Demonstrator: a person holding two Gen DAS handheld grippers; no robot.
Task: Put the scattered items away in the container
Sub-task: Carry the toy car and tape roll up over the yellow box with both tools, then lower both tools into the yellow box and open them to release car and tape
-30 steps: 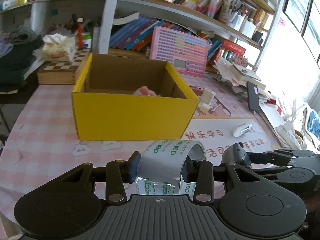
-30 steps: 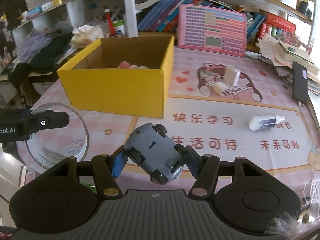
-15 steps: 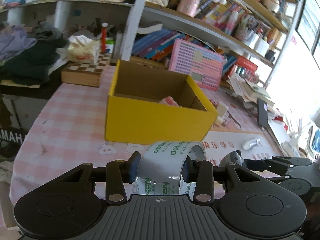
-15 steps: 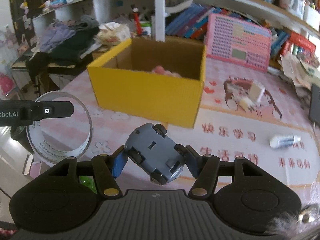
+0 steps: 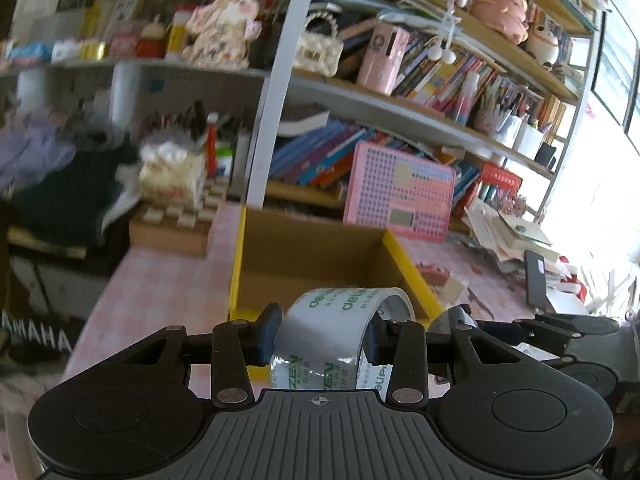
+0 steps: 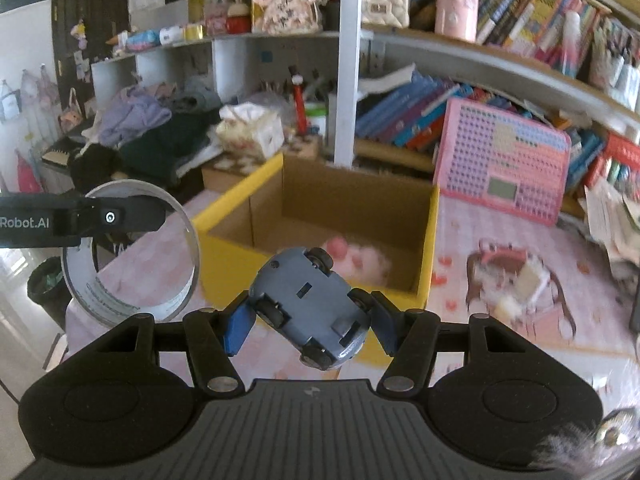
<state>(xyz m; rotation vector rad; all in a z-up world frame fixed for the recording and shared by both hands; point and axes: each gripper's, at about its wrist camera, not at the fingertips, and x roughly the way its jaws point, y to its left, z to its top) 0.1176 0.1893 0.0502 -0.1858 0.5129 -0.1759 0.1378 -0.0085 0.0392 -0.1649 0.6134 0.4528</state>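
Tape roll [image 5: 340, 332] is blocking the yellow box's [image 5: 404, 264] near wall and floor. Pink item [image 6: 356, 260] inside the box is smearing, unidentifiable. Small white things [image 6: 520, 284] on the right surface are blurring too.

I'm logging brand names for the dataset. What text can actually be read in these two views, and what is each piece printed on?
"deli", twice in green: on the tape roll held in the left gripper.
"ZEN", green, partly cut off: lower on the same roll.
"AMAHA", white letters, start cut off: on a dark object at the left edge.
"Robot.AI": on the left gripper's side, seen from the right wrist.
Book spines and the pink board: too blurred to read.
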